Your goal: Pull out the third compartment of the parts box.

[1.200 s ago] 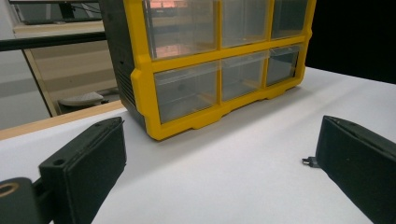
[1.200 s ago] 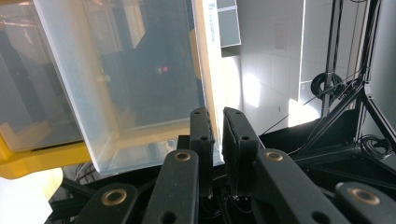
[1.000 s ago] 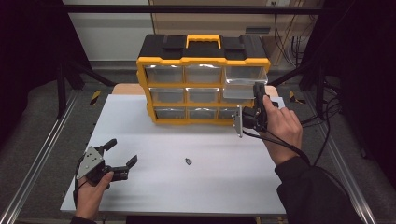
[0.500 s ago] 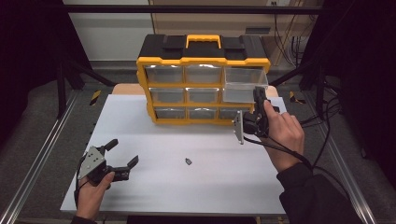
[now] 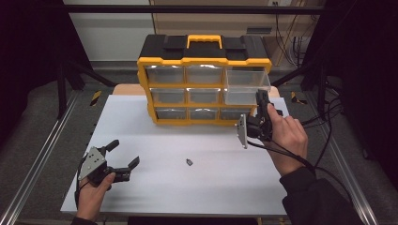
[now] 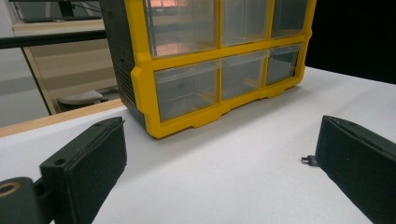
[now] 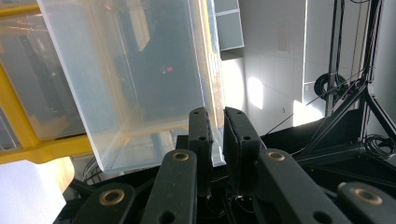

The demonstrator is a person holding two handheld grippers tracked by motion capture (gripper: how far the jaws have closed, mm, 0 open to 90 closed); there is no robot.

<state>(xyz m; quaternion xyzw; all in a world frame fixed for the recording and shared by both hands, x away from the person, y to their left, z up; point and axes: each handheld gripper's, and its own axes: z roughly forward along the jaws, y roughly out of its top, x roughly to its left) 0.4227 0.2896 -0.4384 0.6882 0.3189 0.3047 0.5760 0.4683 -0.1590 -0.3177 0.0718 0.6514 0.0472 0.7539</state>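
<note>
While its black jaws pinch the thin front wall of the clear plastic drawer (image 7: 140,88), pulled halfway out of the yellow-framed organizer (image 5: 204,79), the right hand-held gripper (image 7: 216,135) stays clamped; the left hand-held gripper (image 5: 123,157) rests spread apart on the smooth white surface (image 5: 197,187).

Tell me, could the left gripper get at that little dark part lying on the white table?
Probably yes: the left gripper has its jaws open, and bare table lies between it and the small part.
</note>
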